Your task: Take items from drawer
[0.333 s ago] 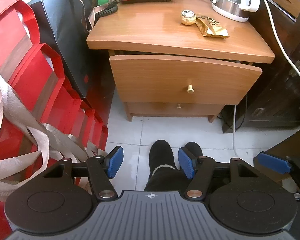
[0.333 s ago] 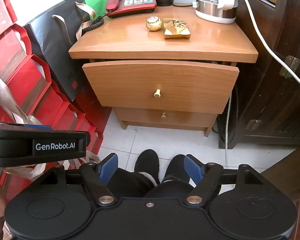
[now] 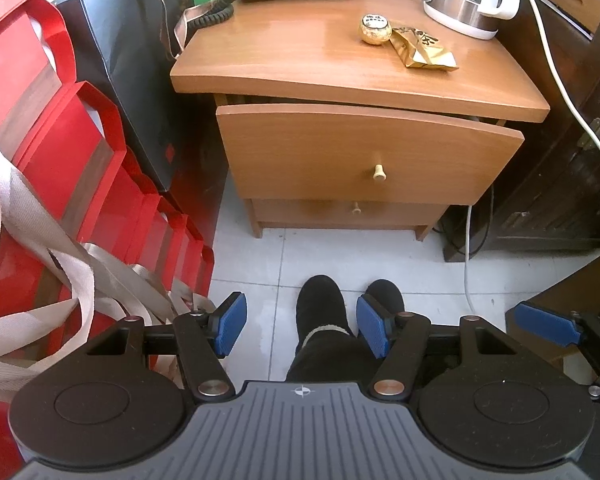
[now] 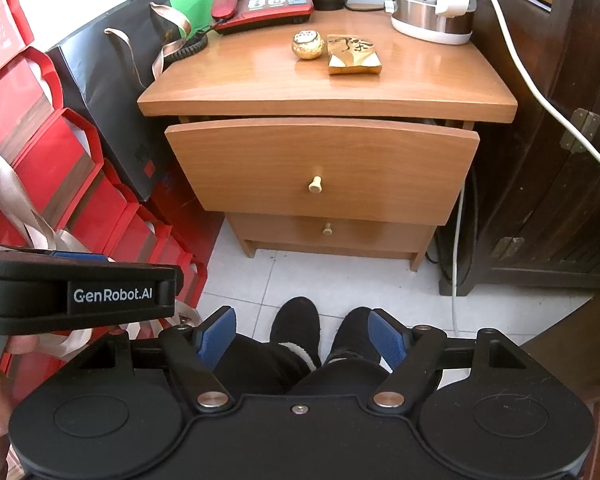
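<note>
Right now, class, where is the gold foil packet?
In both views the gold foil packet lies on the nightstand top, just right of the round gold ball, in front of the kettle.

Honey-orange wood grain on the nightstand (image 4: 328,92) ahead of the grippers, cream knob (image 4: 315,185) on its top drawer (image 4: 324,168). Gold foil ball (image 4: 308,45) and gold packet (image 4: 354,55) on top, red telephone (image 4: 264,6) behind. Left of the left gripper (image 3: 302,325), with its blue ribbed pads (image 3: 231,324), glossy red gift boxes (image 3: 60,152), beige ribbons (image 3: 28,216), a black bag (image 3: 140,72). White floor tiles (image 4: 340,280), black shoes (image 3: 320,304).
</note>
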### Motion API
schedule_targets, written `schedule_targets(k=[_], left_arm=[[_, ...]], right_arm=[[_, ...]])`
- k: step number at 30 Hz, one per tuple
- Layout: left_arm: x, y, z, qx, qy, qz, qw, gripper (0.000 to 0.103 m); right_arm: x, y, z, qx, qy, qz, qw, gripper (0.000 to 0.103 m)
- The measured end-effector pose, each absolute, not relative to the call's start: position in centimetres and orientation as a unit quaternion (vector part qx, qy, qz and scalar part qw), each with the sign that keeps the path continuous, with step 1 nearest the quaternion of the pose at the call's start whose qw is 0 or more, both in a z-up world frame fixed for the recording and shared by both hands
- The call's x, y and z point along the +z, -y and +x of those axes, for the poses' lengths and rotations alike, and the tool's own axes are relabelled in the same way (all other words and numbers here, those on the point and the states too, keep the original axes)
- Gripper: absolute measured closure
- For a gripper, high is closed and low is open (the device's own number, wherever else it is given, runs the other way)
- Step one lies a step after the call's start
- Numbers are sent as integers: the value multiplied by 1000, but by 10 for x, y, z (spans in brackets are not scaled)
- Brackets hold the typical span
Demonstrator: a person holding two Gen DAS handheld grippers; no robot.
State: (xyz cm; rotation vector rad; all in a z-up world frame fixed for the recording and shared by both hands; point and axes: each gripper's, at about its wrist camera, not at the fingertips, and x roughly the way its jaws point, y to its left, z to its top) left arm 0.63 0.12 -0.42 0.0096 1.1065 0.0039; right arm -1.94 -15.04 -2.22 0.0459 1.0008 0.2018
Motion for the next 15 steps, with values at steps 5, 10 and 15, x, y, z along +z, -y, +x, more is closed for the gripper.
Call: schedule_targets(k=[5,10,15], left_arm=[[-6,-2,9,-1,-527,1,850,39],[-9,-4,12,-2,-532,0,847,39],[-12,-1,15,-5,-536,3,844,39]], right_arm=[[-23,155,-17,93,-482,20,871,32],[-26,152,-14,92,-486,21,869,32],[-29,155,-10,93,-490,24,867,32]])
